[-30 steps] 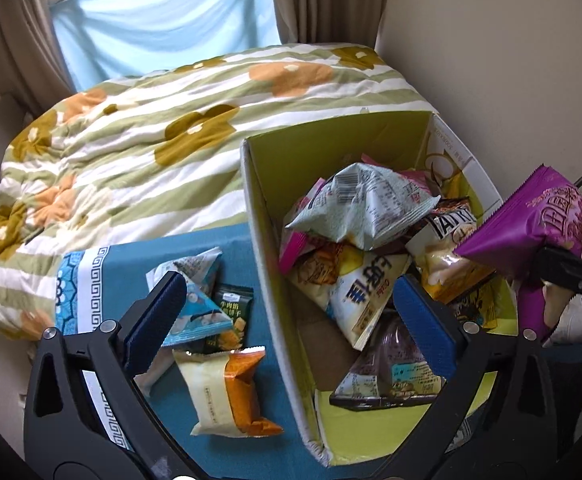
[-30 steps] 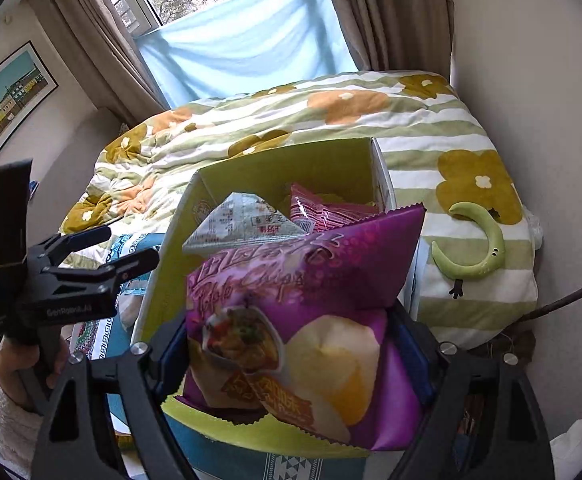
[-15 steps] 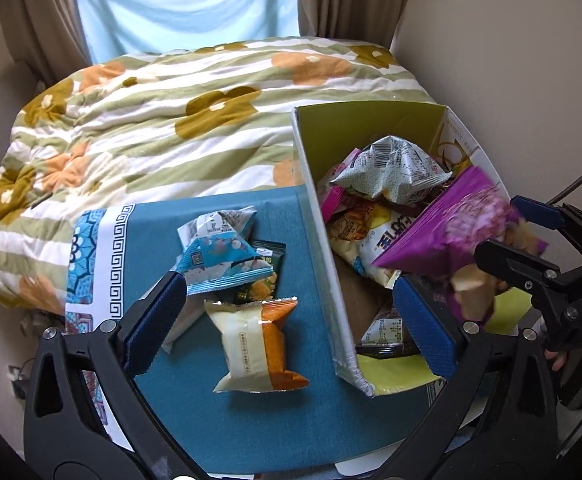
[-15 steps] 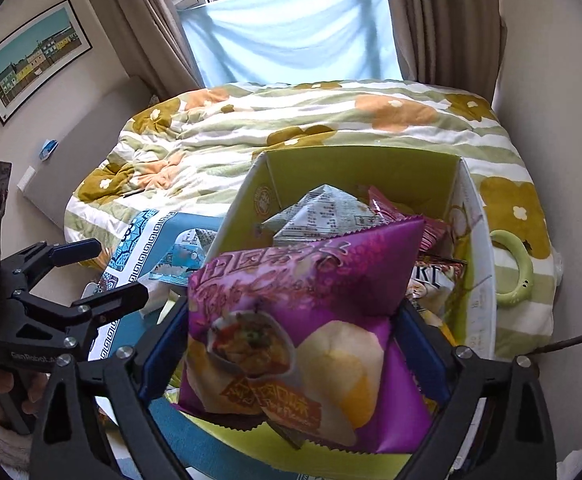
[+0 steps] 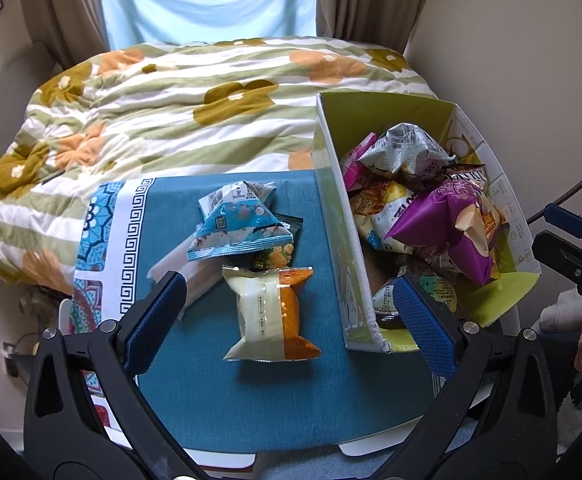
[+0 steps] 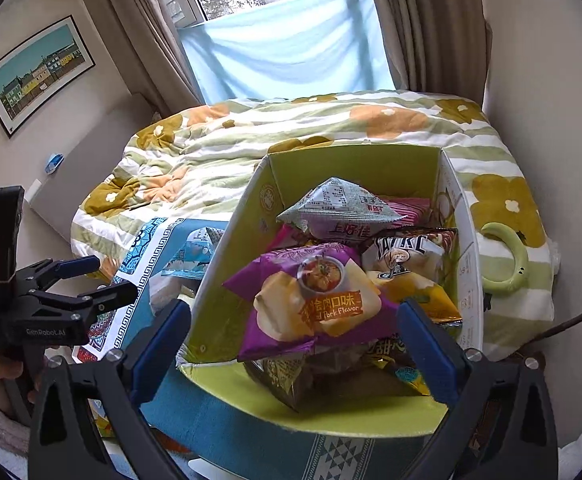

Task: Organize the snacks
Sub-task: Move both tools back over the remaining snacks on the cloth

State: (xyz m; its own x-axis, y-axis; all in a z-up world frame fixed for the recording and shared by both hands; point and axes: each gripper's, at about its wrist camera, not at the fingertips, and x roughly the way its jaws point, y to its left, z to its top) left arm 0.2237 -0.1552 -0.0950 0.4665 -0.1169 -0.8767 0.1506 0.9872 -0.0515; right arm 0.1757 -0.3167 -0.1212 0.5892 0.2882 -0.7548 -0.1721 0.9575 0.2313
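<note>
Purple chip bag point(image 6: 311, 304) lies atop the heap in the cardboard box point(image 6: 231, 248), dropped there for sorting: the right gripper point(image 6: 291, 344), fingers just spread, grasps nothing. Left gripper point(image 5: 287, 320), fingers spread, hovers above the white-and-orange packet point(image 5: 271, 312) on the teal surface point(image 5: 251, 400).

Bedspread point(image 5: 195, 92): white with olive-green stripes and flowers in mustard and orange. Cloth point(image 5: 251, 392): plain teal, with a white edge band carrying a black key pattern. Box point(image 6: 355, 160): lime-green inside, white outside. Chip bag point(image 6: 311, 304): purple with orange lettering. Nearest packet point(image 5: 269, 312): cream and orange. Gripper pads point(image 5: 153, 322): blue.
</note>
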